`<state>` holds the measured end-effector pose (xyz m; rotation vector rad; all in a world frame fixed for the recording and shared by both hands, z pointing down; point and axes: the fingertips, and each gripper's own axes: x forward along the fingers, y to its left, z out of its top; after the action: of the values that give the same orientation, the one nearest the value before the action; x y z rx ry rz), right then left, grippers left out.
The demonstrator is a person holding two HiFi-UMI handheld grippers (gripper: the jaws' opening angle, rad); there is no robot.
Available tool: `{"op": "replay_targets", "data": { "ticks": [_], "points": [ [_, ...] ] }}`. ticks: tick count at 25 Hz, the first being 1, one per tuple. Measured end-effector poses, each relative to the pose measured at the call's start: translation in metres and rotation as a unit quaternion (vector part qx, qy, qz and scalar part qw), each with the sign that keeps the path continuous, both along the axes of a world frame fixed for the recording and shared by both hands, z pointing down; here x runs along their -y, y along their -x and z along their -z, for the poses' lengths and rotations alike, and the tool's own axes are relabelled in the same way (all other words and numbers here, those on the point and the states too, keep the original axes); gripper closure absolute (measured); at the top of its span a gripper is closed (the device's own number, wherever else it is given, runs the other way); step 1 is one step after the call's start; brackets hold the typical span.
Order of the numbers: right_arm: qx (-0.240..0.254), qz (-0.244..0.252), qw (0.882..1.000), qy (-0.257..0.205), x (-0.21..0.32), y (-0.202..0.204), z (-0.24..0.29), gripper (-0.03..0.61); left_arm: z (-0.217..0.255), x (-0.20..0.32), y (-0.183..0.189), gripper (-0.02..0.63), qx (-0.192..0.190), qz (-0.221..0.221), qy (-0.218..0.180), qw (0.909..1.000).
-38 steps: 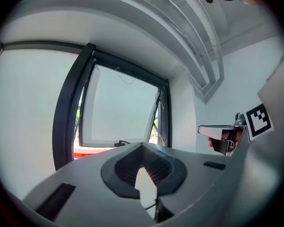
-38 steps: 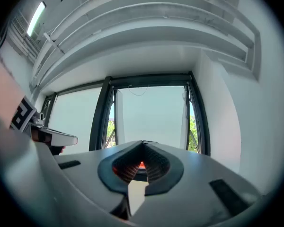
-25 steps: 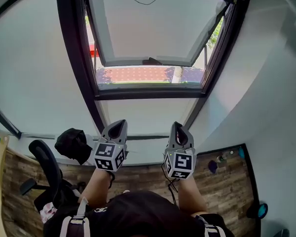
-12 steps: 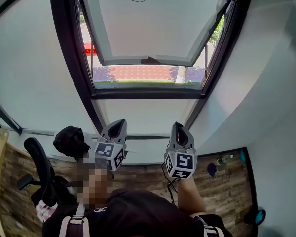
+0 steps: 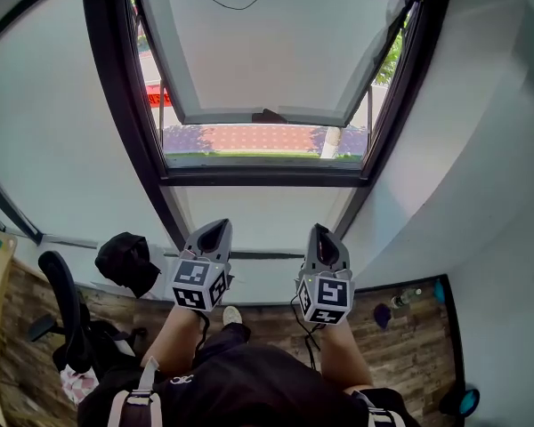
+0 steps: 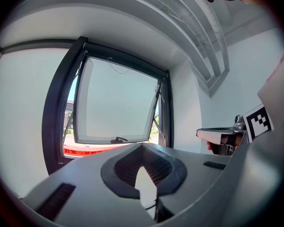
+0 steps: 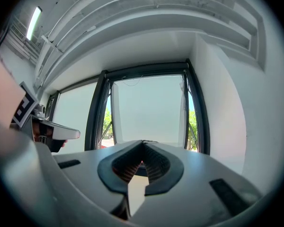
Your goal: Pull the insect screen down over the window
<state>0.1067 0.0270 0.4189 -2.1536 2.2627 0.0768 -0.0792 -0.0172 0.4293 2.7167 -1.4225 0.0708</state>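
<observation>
At the far left of the head view an office chair (image 5: 64, 305) stands on the wooden floor (image 5: 409, 345), with a dark bundle (image 5: 125, 261) just beside it.

The left gripper (image 5: 215, 226) is held level and points at the wall below the window (image 5: 116, 105). Its jaws are pressed together and nothing is between them. The left gripper view shows only the closed tips in front of the far window.

In the middle, the window has a dark frame, and its sash (image 5: 267, 52) is tilted open to the outside. A small handle (image 5: 269, 114) sits on the lower rail of the sash. The insect screen itself I cannot see, because no mesh covers the opening. I judge that it is rolled up at the top of the frame. A thin dark cord (image 5: 236, 3) hangs there in a loop and may be its pull, but this is not sure.

The right gripper (image 5: 325, 231) is near the left one, at the same height. It is also pressed together and empty, and well apart from the window. On the floor at the far right there are some bottles (image 5: 405, 294).

The step in hand seems to be the approach, and the pulling is not yet begun. To do it well:
- Raise both grippers to the top of the frame and spread one before it reaches the pull.
- Pinch the pull firmly, in the middle.
- Draw it straight down on the room side, slowly, so that the screen stays level and does not jam.
</observation>
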Motion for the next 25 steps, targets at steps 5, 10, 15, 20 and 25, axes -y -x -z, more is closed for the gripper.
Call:
{"op": "replay_targets", "data": {
  "ticks": [5,10,15,20,25],
  "points": [
    [0.0,-0.006,1.0,0.001,0.012,-0.008,-0.004,0.575,-0.007,0.023,-0.018,0.601,-0.004,-0.013,0.007,0.9999],
    [0.006,-0.024,1.0,0.002,0.035,-0.032,-0.008,0.575,-0.009,0.049,-0.044,0.601,0.006,-0.035,0.0,0.9994],
    [0.015,-0.027,0.999,0.008,0.069,-0.039,-0.009,0.575,-0.008,0.084,-0.049,0.601,0.008,-0.039,0.002,0.9992],
    [0.014,-0.026,1.0,0.01,0.112,-0.034,-0.008,0.574,-0.006,0.128,-0.041,0.601,0.008,-0.035,0.002,0.9994],
    [0.013,-0.031,0.999,0.009,0.158,-0.027,-0.002,0.574,-0.004,0.174,-0.027,0.601,0.008,-0.032,0.001,0.9994]
  ]
}}
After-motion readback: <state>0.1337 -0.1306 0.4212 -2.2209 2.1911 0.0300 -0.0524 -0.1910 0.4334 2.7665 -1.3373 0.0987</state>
